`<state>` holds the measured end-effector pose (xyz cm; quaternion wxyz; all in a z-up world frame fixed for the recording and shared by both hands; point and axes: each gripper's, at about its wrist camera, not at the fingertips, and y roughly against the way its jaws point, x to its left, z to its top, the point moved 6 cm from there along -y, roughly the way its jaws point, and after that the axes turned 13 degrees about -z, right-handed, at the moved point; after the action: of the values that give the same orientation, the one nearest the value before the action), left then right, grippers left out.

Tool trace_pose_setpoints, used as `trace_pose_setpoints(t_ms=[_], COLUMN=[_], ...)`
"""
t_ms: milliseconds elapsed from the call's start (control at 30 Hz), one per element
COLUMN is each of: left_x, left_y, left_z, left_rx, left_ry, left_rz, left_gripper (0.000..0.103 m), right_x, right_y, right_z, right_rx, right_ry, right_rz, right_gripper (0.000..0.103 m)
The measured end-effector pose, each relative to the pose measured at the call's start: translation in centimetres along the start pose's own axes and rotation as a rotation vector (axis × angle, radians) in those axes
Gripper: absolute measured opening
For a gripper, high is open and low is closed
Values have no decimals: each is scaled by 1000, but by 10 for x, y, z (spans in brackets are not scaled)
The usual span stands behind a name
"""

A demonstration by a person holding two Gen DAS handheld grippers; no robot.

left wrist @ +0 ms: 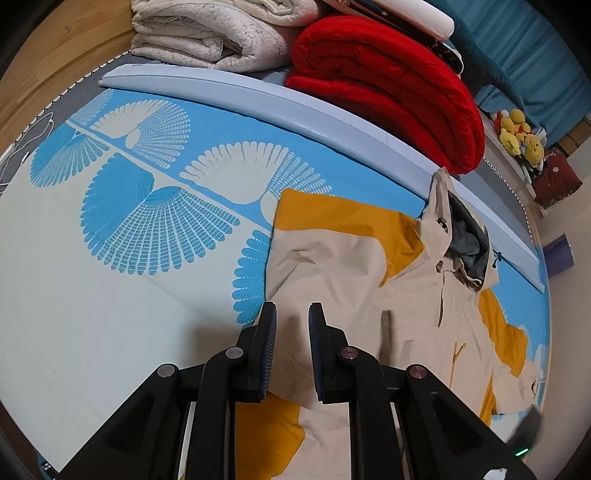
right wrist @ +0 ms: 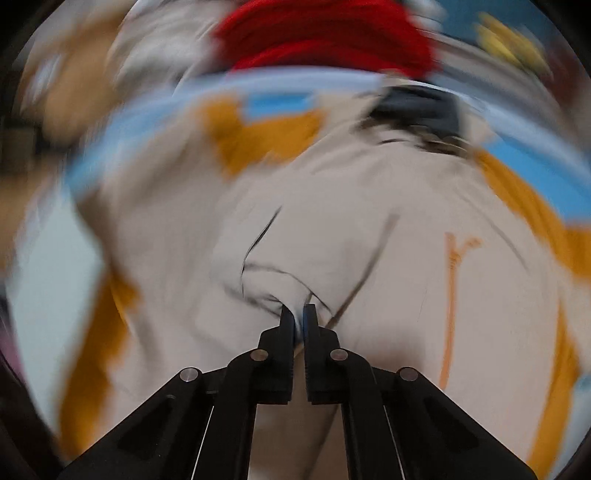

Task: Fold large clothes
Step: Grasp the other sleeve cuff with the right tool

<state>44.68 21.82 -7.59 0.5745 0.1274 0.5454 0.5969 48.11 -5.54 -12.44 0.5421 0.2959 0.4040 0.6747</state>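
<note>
A beige and mustard-yellow hooded jacket (left wrist: 343, 254) lies spread on a blue and white patterned mat (left wrist: 110, 258), hood toward the far edge. My left gripper (left wrist: 292, 314) is open, its fingers hovering over the jacket's left side with beige fabric between them, not pinched. In the blurred right wrist view the same jacket (right wrist: 369, 229) fills the frame, and my right gripper (right wrist: 298, 314) is shut on a bunched fold of beige fabric. An orange zipper (right wrist: 450, 295) runs down the right of that view.
A pale blue raised border (left wrist: 295, 107) edges the mat at the far side. Behind it lie a folded red quilt (left wrist: 388, 85) and a folded cream blanket (left wrist: 207, 33). Yellow plush toys (left wrist: 521, 136) sit at the far right by a teal curtain.
</note>
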Motion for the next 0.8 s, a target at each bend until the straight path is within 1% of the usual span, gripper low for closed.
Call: trace_pose_setpoints(t_ms=[67, 100, 133, 167, 200, 233, 300, 333, 367, 400, 467, 500, 533, 633, 700, 733, 767, 800], left_x=[-1, -1, -2, -3, -3, -4, -6, -7, -8, -9, -11, -12, -13, -12, -12, -10, -10, -8], left_y=[-1, -2, -3, -4, -5, -6, -10, -12, -14, -15, -19, -20, -21, -22, -22, -22, -22, -22], left_z=[-1, -1, -2, -3, -4, -5, -7, -8, -10, -10, -12, -13, -13, -13, -13, -12, -12, -11], left_rx=[1, 1, 5, 7, 9, 12, 22, 25, 30, 34, 42, 43, 44, 43, 41, 41, 40, 38], left_ry=[-5, -3, -7, -10, -12, -14, -14, -15, -17, -18, -17, -17, -18, -18, -16, -15, -13, -8], left_rz=[4, 6, 7, 9, 11, 11, 7, 6, 4, 3, -2, -2, -1, 4, 8, 11, 13, 16], left_gripper=[14, 14, 14, 14, 14, 14, 14, 14, 14, 14, 15, 15, 15, 15, 15, 15, 15, 15], right_x=[-43, -57, -77, -95, -108, -118, -127, -131, -135, -139, -145, -147, -151, -163, -167, -168, -168, -168], right_y=[19, 24, 28, 27, 24, 18, 4, -2, -4, -5, -7, -8, -8, -20, -32, -36, -37, -39], right_z=[12, 11, 7, -1, -10, -19, -34, -41, -46, -48, -49, -49, -49, -50, -51, -51, -52, -50], right_rx=[-56, -66, -62, -37, -2, 39, 128, 159, 173, 179, 184, 185, 186, 215, 241, 253, 255, 260], right_ry=[-241, -325, -449, -554, -629, -679, -715, -727, -733, -734, -737, -742, -755, -799, -831, -837, -839, -840], right_rz=[26, 42, 61, 65, 59, 52, 46, 41, 24, 11, 24, 31, 34, 58, 91, 107, 112, 109], right_gripper=[4, 4, 4, 4, 4, 8, 8, 9, 10, 13, 31, 50, 60, 60, 60, 56, 50, 30])
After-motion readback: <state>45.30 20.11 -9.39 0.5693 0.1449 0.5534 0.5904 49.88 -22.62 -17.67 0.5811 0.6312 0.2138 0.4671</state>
